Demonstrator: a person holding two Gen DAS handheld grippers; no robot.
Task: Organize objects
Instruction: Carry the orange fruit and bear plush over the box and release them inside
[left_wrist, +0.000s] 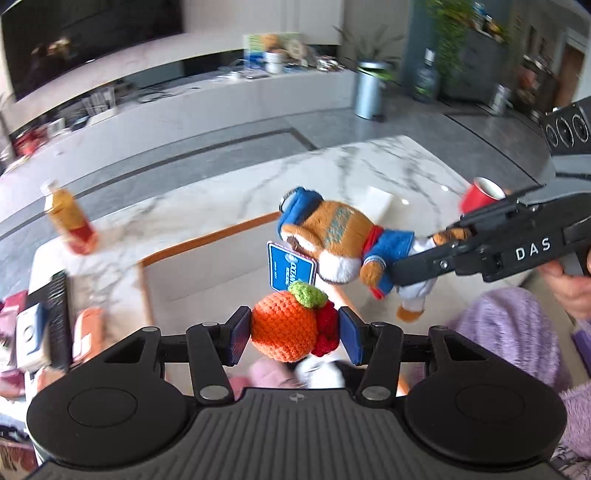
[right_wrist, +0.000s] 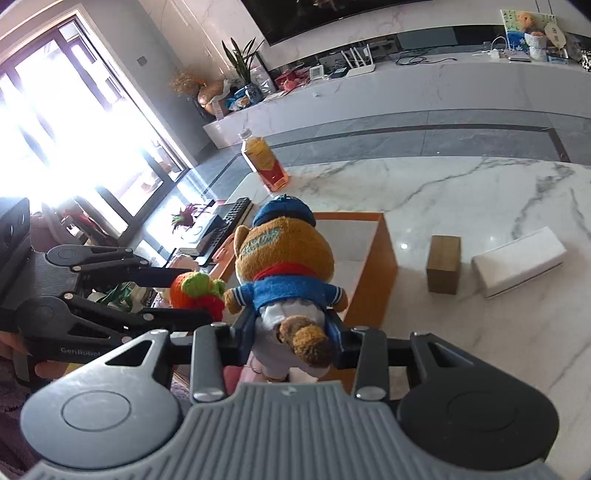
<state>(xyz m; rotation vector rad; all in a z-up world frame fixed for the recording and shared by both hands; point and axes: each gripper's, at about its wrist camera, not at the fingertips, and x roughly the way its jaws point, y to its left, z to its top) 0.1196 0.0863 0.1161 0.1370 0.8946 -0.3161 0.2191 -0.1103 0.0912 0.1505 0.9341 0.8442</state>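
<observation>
My left gripper (left_wrist: 294, 334) is shut on a crocheted orange fruit (left_wrist: 282, 326) with a green top and red berries, held above an open orange-walled box (left_wrist: 207, 242). It also shows in the right wrist view (right_wrist: 192, 290). My right gripper (right_wrist: 291, 332) is shut on the lower body of a plush bear (right_wrist: 286, 254) in a blue cap and blue jacket, held over the same box (right_wrist: 373, 266). In the left wrist view the bear (left_wrist: 343, 240) hangs from the right gripper (left_wrist: 436, 251), just beyond the fruit, with a blue tag (left_wrist: 290, 269).
A bottle of orange drink (right_wrist: 264, 158) stands at the marble table's far left edge. A small brown box (right_wrist: 443, 264) and a white box (right_wrist: 519, 260) lie right of the orange box. A red cup (left_wrist: 480, 194) stands at the right. Remotes (left_wrist: 59, 314) and clutter lie left.
</observation>
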